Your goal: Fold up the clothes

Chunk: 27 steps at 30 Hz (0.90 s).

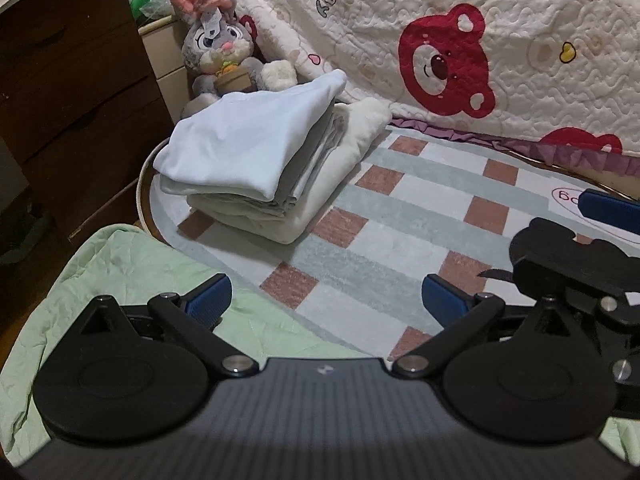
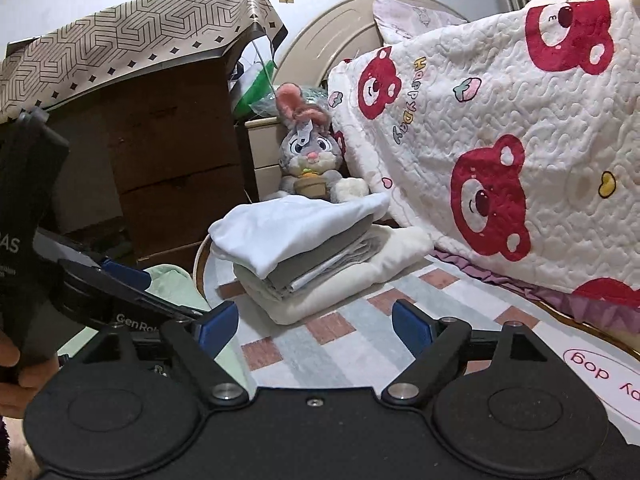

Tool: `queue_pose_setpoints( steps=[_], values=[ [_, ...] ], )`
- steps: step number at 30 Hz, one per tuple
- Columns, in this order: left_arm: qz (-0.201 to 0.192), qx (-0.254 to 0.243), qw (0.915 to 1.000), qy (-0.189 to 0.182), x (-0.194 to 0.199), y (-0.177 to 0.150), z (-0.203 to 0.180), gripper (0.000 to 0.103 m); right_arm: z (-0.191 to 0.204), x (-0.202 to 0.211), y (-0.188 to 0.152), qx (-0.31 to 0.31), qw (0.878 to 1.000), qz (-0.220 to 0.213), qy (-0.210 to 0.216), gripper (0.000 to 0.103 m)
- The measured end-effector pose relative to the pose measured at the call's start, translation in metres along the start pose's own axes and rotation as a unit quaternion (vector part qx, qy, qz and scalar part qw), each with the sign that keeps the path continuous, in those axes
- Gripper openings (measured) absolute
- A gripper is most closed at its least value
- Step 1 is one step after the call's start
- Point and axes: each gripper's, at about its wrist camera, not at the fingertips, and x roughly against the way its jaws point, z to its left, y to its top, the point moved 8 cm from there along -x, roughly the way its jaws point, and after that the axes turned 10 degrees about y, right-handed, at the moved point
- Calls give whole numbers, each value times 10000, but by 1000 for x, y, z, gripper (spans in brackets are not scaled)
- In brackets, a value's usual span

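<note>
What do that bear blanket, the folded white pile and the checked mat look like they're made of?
The bear blanket looks like quilted cotton, matte, with wavy stitch lines puffing its surface. The top piece of the folded pile seems to be smooth thin knit, perhaps cotton jersey, with soft creases; the cream piece underneath looks thicker and fleecy. The checked mat appears to be short-pile printed fabric, slightly fuzzy.

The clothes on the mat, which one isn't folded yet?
The pale green garment, lying crumpled and spread out by the left gripper. The white, grey and cream pieces sit folded in the stack.
</note>
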Motion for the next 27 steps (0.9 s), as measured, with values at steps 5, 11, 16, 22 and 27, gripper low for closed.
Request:
queue_pose_setpoints(
  steps=[5,11,16,22,27],
  values=[
    [84,4,10000,-4,-4,-4,-1,103,0,-3,-4,-30,10000,85,25,87],
    [136,-90,9998,73,-7,-5,-6,103,-1,-4,-10,57,9998,147,-81,87],
    [164,-161,9996,131,-9,-4,-11,103,-6,-2,-13,-3,9998,161,-118,87],
    [119,-170,9997,136,-5,-1,-13,103,-9,1,-12,-52,9998,124,-120,87],
    [112,-190,9997,144,-4,-1,-13,103,-8,2,-13,-48,9998,128,-119,87]
  ],
)
